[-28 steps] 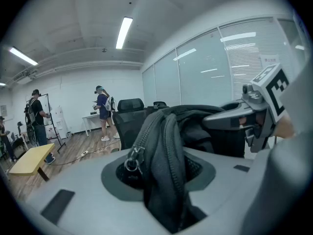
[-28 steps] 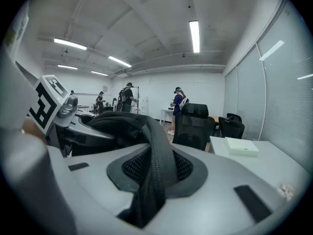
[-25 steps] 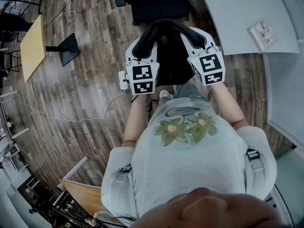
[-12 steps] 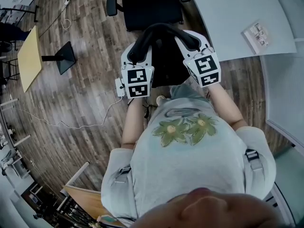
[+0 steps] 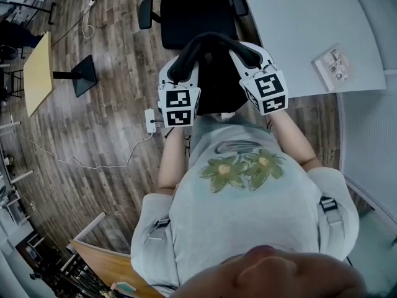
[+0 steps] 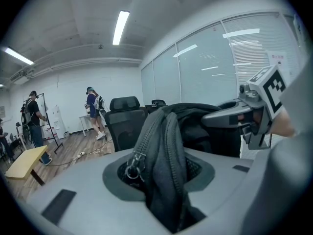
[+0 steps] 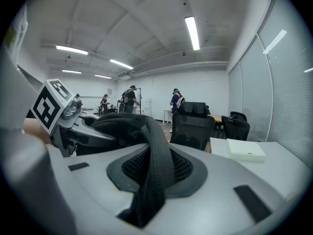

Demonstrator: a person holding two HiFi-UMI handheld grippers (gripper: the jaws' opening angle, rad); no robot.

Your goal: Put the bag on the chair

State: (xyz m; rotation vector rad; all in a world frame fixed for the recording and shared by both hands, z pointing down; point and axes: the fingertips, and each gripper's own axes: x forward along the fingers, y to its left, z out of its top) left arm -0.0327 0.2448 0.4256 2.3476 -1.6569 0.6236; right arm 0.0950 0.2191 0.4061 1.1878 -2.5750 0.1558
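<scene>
black fabric zip bag hangs slung between left gripper, whose jaws have just been closing on its zipped edge, and right gripper, clenched on its strap; black office chair lies straight ahead.

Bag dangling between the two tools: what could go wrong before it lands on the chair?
1. Each tool pinches only a thin part of the bag: the left tool a zippered fold, its jaws having just been closing on it, the right tool a strap. Either might slip and the bag drop.
2. The chair has armrests; the hanging bag could snag on one.
3. A power strip lies on the floor near the person: a possible trip.
</scene>
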